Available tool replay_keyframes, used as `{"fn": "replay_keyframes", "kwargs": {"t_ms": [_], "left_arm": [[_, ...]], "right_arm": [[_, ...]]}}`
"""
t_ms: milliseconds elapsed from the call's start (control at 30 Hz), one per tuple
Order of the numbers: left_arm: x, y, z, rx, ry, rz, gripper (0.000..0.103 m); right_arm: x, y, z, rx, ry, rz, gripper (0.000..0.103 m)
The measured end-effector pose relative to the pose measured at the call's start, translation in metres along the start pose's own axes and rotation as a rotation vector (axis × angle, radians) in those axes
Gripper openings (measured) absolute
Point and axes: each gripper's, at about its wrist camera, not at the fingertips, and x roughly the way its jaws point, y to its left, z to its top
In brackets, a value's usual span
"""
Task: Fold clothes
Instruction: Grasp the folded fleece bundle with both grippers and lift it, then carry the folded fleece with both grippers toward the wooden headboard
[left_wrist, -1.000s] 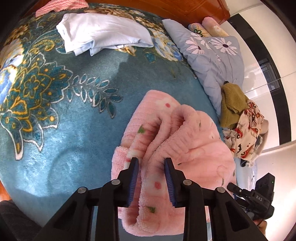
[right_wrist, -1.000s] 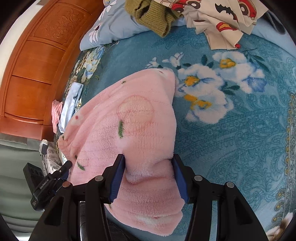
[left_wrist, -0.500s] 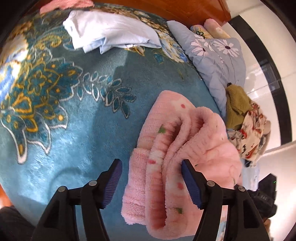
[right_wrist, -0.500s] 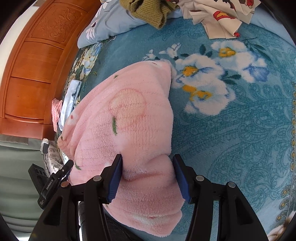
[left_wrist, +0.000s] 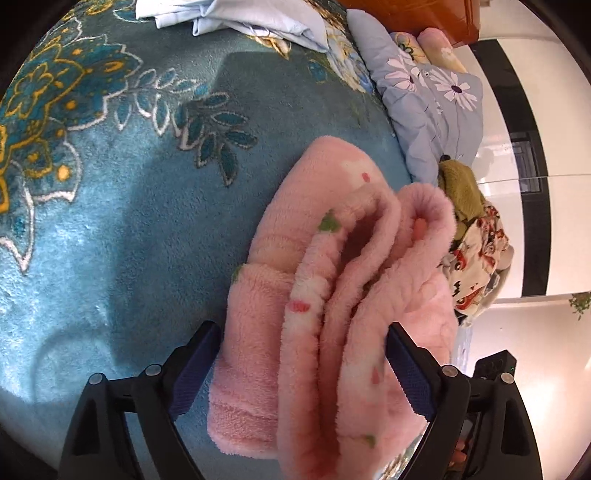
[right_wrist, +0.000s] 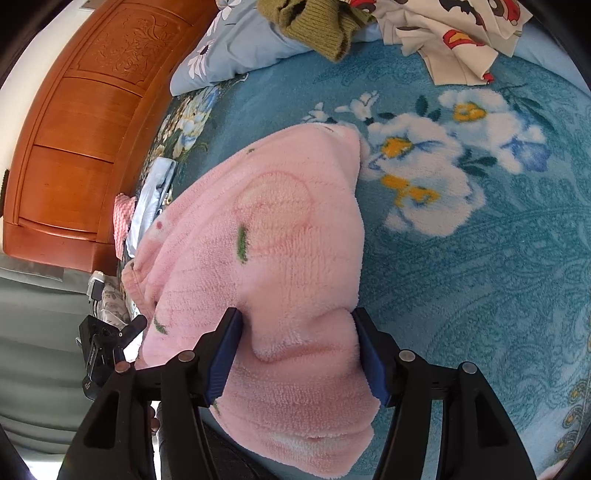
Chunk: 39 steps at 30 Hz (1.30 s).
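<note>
Our left gripper (left_wrist: 301, 363) has let go, jaws opening around the folded pink garment (left_wrist: 332, 295) on the bed (left_wrist: 110, 221). Our right gripper (right_wrist: 299, 352) is opening too, pads still touching fleece. This fold looks set.

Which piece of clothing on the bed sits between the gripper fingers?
The pink fleece garment, fluffy with small red and green spots; the pale blue shirt and olive knit lie farther off.

Fleece garment (left_wrist: 332, 295) on blanket (left_wrist: 110, 221), pillow (left_wrist: 436, 110) behind.
</note>
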Motion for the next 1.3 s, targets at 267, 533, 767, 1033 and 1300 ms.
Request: {"fn": "replay_keyframes", "kwargs": {"t_ms": [267, 533, 767, 1033, 1300], "left_arm": [[0.001, -0.005, -0.002, 0.018, -0.022, 0.019, 0.072], [-0.018, -0.019, -0.006, 0.035, -0.088, 0.0, 0.049], [-0.068, -0.021, 0.01, 0.023, -0.222, -0.083, 0.049], [-0.136, -0.005, 0.068, -0.018, -0.457, -0.097, 0.049], [-0.176, 0.052, 0.132, -0.164, -0.589, -0.059, 0.049]], "right_arm": [[0.017, -0.013, 0.006, 0.161, -0.003, 0.06, 0.062], [-0.002, 0.025, 0.015, 0.058, -0.025, 0.019, 0.035], [-0.02, 0.107, 0.043, -0.181, -0.037, 0.04, 0.032], [0.02, 0.239, 0.089, -0.45, 0.014, 0.111, 0.032], [0.104, 0.379, 0.136, -0.748, 0.079, 0.064, 0.032]]}}
